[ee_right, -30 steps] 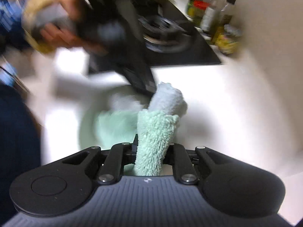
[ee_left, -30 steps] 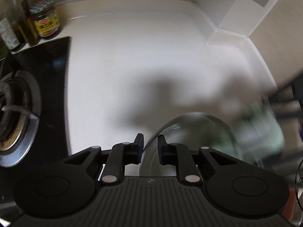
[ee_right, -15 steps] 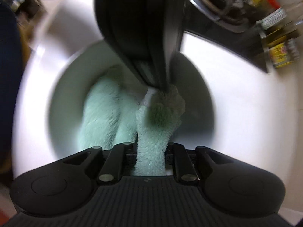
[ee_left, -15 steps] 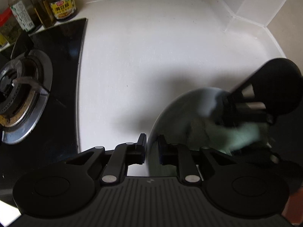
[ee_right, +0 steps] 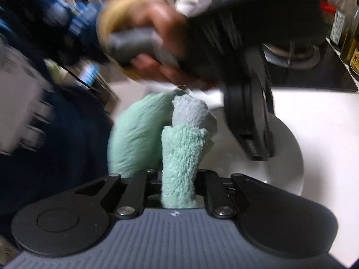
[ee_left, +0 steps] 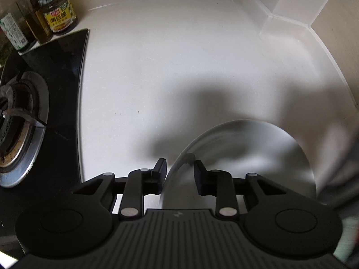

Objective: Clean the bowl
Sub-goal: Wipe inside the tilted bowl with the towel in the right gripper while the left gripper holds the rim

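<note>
Gas burner (ee_left: pixel 20 132) and 1 sauce jar (ee_left: pixel 58 9) leftward. My left gripper (ee_left: pixel 178 172) jaws opening astride metal bowl (ee_left: pixel 246 157) rim; right gripper (ee_right: pixel 178 186) clamps green cloth (ee_right: pixel 179 157).

Bowl (ee_left: pixel 246 148): near rim hidden behind left tool (ee_left: pixel 178 176), right side smeared by blur. Left-wrist view, far right edge: dark streaked shape, cannot tell what. Bottles (ee_left: pixel 13 31) far left cut by frame edge. Right-wrist view: hand (ee_right: pixel 161 51) and sleeve (ee_right: pixel 56 22) blurred. Cloth (ee_right: pixel 179 157) base hidden between right tool (ee_right: pixel 178 192) pads; its left fold motion-smeared. Burner (ee_right: pixel 291 51) partly behind left tool.
</note>
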Motion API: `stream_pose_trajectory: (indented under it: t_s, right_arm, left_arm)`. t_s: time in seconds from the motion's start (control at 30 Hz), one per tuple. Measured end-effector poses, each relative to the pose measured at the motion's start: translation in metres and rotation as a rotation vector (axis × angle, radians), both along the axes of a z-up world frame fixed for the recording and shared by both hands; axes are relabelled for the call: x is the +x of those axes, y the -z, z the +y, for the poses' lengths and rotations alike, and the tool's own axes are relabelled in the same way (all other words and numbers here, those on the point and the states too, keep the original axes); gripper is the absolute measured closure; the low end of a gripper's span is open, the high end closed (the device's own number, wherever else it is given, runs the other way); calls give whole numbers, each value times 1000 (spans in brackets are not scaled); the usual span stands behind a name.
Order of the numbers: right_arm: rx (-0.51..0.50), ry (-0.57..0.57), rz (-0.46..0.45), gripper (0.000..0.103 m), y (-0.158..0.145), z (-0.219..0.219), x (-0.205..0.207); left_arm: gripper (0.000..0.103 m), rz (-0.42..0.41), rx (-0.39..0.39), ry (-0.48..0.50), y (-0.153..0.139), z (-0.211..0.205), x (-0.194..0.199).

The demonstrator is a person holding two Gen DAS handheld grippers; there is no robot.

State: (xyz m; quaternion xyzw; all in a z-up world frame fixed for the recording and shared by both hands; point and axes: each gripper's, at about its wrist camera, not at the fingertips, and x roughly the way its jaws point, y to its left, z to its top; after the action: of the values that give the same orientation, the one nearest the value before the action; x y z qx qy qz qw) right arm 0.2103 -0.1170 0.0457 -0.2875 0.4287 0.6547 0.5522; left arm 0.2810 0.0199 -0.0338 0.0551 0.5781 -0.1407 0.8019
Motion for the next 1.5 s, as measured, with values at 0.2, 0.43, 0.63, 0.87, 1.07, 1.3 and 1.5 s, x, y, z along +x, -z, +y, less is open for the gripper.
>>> stream_pose_trajectory:
  t_s: [0.2, 0.43, 0.63, 0.87, 1.07, 1.3, 1.5]
  right_arm:
    - [-135, 175, -405, 92, -23, -16, -4]
    - [-150, 80, -716, 92, 17, 6, -4]
    - [-148, -190, -858, 92, 37, 21, -26]
    - [-234, -334, -878, 91, 64, 23, -37]
    - [-395, -96, -551, 89, 66, 42, -17]
    - [-412, 136, -41, 90, 55, 45, 5]
    - [-197, 240, 93, 90, 21, 15, 3]
  left_arm:
    - [89, 34, -42, -42, -5, 14, -6]
    - [90, 42, -51, -109, -16, 27, -31]
    - [88, 67, -23, -133, -1, 25, -28]
    - [86, 45, -11, -111, 2, 21, -27]
    - [82, -8, -5, -104, 1, 17, -30]
    - [75, -21, -14, -89, 1, 9, -27]
    - [68, -38, 23, -53, 2, 1, -21]
